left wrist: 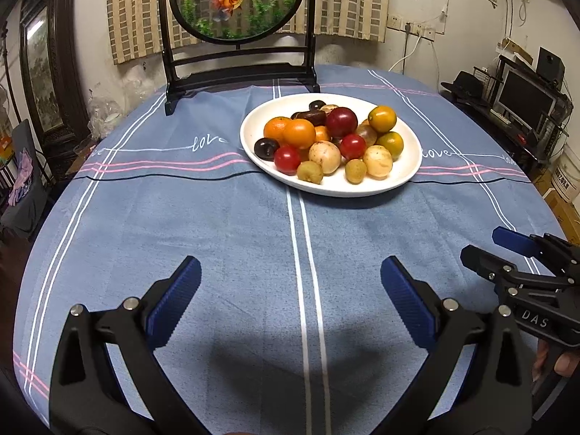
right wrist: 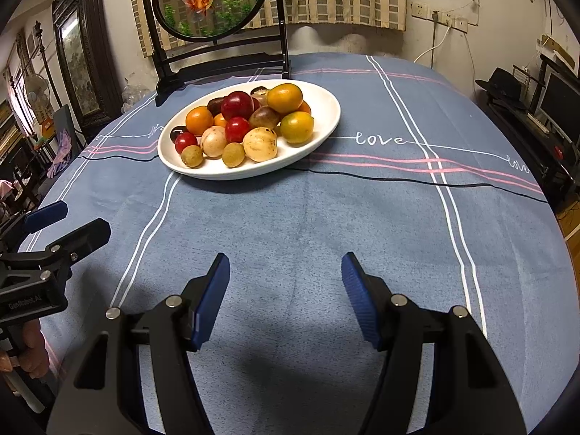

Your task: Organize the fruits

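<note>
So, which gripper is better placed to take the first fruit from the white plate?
Left, but only slightly. The white plate lies nearly straight ahead of the left gripper. For the right gripper it lies ahead and off to its left. Both are open, empty and well short of the plate.
</note>
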Motion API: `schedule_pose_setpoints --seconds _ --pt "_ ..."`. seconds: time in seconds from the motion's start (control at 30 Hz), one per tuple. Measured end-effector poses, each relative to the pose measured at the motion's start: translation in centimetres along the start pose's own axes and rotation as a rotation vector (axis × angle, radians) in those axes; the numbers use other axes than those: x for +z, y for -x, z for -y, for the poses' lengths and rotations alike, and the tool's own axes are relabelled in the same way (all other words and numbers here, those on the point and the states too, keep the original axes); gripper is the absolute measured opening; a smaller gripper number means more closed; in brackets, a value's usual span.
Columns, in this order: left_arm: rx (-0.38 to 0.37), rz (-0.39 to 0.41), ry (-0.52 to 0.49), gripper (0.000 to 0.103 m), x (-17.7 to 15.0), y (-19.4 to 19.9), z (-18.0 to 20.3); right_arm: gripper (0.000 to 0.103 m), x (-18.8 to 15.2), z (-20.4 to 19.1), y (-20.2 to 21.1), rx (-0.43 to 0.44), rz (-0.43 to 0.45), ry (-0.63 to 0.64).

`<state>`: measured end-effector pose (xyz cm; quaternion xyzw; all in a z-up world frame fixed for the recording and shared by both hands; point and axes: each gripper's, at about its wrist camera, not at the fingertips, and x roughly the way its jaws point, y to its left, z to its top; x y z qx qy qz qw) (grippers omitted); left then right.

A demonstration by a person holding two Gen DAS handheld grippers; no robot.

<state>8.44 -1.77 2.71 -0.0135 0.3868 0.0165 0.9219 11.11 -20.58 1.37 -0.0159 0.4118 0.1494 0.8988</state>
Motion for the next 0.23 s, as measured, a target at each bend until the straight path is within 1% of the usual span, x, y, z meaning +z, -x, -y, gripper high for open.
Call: schedule_pose_setpoints --seconds 0.1,0.23 --pt "-0.003 -0.016 -0.002 0.101 -0.06 -0.47 -0.07 0.064 -0.04 0.06 0.08 0.006 0.002 -0.001" --pt "0.017 -0.027 0.004 0.101 0.03 -0.92 -0.38 0.064 -0.04 0.04 -0.16 0.006 -0.006 0.002"
